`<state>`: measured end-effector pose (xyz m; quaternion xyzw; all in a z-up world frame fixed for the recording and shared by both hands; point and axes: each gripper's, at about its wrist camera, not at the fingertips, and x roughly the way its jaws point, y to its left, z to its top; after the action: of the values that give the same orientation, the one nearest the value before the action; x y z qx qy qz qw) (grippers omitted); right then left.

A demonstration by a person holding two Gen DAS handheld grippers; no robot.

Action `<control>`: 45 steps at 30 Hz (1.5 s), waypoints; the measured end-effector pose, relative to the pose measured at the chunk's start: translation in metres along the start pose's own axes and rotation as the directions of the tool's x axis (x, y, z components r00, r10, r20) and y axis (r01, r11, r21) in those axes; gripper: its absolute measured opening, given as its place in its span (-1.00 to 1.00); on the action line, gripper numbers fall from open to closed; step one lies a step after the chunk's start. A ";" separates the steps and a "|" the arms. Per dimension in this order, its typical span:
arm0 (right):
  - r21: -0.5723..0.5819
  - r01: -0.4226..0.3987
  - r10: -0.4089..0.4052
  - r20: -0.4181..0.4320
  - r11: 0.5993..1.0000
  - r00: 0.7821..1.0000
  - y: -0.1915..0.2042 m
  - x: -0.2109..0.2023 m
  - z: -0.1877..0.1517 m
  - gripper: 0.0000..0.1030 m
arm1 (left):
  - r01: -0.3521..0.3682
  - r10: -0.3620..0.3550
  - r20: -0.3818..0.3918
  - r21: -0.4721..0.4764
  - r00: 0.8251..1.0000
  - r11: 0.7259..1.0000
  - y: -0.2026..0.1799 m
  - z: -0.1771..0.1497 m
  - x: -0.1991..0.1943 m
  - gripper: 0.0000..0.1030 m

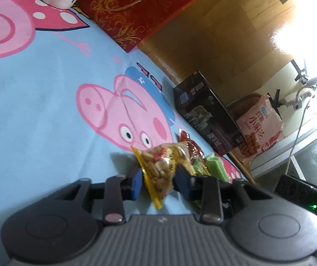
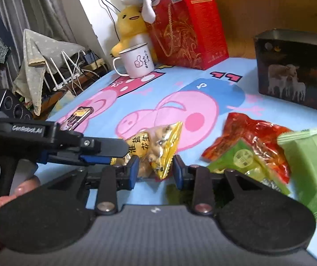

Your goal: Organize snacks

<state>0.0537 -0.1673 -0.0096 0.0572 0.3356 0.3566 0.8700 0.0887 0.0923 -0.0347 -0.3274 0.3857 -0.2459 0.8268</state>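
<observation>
Blue cartoon-pig cloth [image 2: 202,77] covered the desk, and its nearest stretch, below both claws, lay bare. At the front of the right wrist view the right claw [image 2: 156,169] stood part open, its blue pads either side of the yellow peanut packet [image 2: 158,146]; whether they touched it could not be told. The left claw [image 1: 158,182] came in from the left in that view and was closed on the same packet, its dark fingers [image 2: 114,147] pressed against the packet's left end. In the left wrist view the packet [image 1: 160,166] sat pinched between the blue pads, raised off the cloth with its shadow beneath.

Just right of the packet lay a red snack bag [image 2: 253,137], a small green packet [image 2: 242,159] overlapping it, and a pale green wrapped pack [image 2: 309,161] beside them near the desk's right edge. Open cloth spread across the middle. Farther back stood a dark tin with sheep [image 2: 295,71] at the right, a white enamel mug [image 2: 136,61] and a red gift box [image 2: 189,26] at the far edge, with a yellow plush toy [image 2: 129,24] behind the mug. A small tray-like packet [image 2: 78,115] lay near the left edge.
</observation>
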 end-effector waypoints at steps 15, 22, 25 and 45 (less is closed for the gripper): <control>0.149 0.124 -0.154 0.214 0.981 0.965 -0.056 -0.067 0.067 -0.51 | 0.128 -0.133 -0.001 0.285 0.991 0.950 -0.123 0.080 0.077 -0.47; 0.192 0.271 -0.313 0.239 0.943 0.919 -0.117 -0.082 0.111 -0.51 | 0.124 -0.115 -0.047 0.343 0.992 0.931 -0.170 0.116 0.163 -0.46; 0.211 0.309 -0.350 0.197 0.927 0.916 -0.140 -0.071 0.115 -0.46 | 0.064 -0.051 -0.046 0.369 0.998 0.927 -0.175 0.114 0.195 -0.42; 0.110 0.315 -0.325 0.086 0.943 0.942 -0.093 -0.104 0.022 0.43 | 0.105 -0.077 -0.098 0.320 0.992 0.942 -0.124 0.055 0.114 -0.23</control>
<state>0.0670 -0.3014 0.0323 0.0616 0.3116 0.1907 0.9288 0.1797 -0.0458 0.0291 -0.1938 0.3589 -0.3575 0.8401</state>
